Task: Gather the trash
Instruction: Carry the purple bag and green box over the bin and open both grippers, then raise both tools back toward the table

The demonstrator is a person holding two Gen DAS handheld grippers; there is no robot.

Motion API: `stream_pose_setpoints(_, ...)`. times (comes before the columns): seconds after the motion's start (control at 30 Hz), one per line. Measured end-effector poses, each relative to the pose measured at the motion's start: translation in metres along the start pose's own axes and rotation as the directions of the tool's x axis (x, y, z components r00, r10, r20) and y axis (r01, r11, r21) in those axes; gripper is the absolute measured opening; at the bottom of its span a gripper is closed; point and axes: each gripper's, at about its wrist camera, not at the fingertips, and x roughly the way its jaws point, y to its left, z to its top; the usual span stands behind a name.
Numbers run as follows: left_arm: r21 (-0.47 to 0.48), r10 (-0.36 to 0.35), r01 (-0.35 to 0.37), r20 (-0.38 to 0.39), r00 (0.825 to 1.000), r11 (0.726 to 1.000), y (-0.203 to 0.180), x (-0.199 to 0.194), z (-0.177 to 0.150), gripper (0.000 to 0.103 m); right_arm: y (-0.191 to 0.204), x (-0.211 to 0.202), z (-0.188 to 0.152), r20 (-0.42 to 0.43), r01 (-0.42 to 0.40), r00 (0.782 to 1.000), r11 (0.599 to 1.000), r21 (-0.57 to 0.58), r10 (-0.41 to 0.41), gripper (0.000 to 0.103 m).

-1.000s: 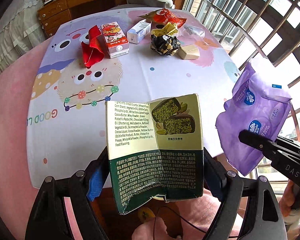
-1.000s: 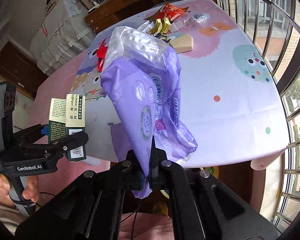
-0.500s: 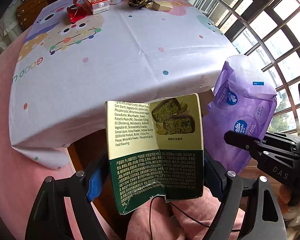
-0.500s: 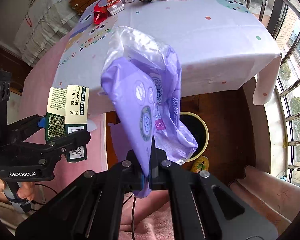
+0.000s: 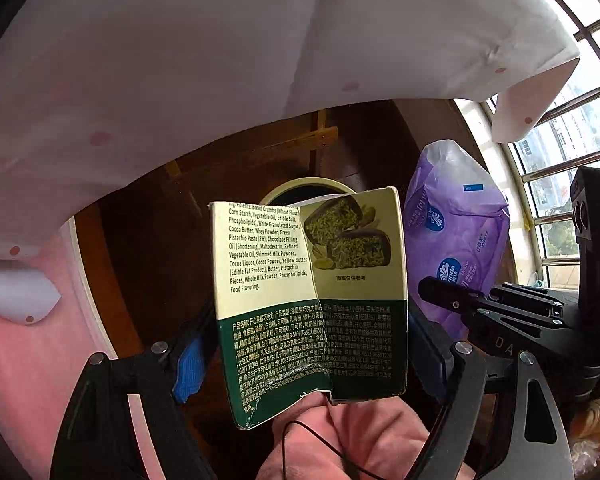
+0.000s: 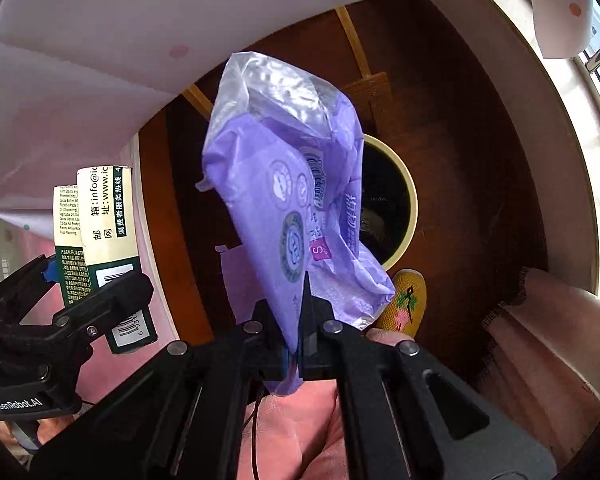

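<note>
Under the table's edge, both views look down at a dark brown wooden floor (image 6: 480, 184), with the white, pink-dotted tablecloth (image 5: 180, 60) hanging across the top of each picture. At far left, pink fabric (image 5: 24, 360) fills the lower corner beside the floor. Next comes the left gripper (image 5: 312, 356), its two fingers set fairly wide and clamped on the sides of a flattened green and cream carton (image 5: 312, 300) that stands upright between them, its printed ingredient list facing the camera. Behind the carton's top edge, the cream rim of a round bin (image 5: 300, 185) shows on the floor. To the right of the carton, the right gripper (image 6: 300, 344) has its fingers pinched almost together on the lower end of a crumpled purple plastic bag (image 6: 284, 184), which rises upright and partly covers the bin (image 6: 408, 208), whose inside is dark, in the right wrist view. Just below the bin lies a yellow slipper (image 6: 408, 300) with a pink mark. Pink clothing shows beneath both grippers. Along the far right, barred windows (image 5: 572, 128) let in daylight.
</note>
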Motion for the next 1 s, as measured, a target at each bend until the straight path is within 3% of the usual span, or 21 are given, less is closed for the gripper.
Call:
stream_pose_setpoints(0.2,0.0,0.01,-0.01,-0.036,0.999,1.0,0.008,0.102,0.008,0.085,-0.041,0.103,0.016,-0.064,0.003,0.998,1.0,0.023,-0.001,0.0)
stream_pose_setpoints(0.4,-0.023,0.009,-0.011,-0.089,0.996,1.0,0.018,0.171,0.006,0.086,-0.078,0.159,0.033,-0.084,0.018,0.996,0.999,0.033,-0.015,0.005)
stream_pose_setpoints(0.47,-0.018,0.02,-0.021,-0.097,0.995,1.0,0.019,0.184,0.007,0.088,-0.087,0.167,0.037,-0.083,0.005,0.997,0.999,0.039,-0.002,0.03)
stream_pose_setpoints(0.53,-0.015,0.027,-0.029,-0.102,0.994,0.999,0.018,0.193,0.011,0.088,-0.091,0.17,0.038,-0.079,0.002,0.997,0.999,0.038,0.001,0.045)
stream_pose_setpoints(1.0,-0.015,0.081,-0.082,-0.06,0.995,0.997,0.001,0.178,0.045,0.096,-0.105,0.156,0.04,-0.051,0.005,0.999,0.998,0.066,-0.001,0.046)
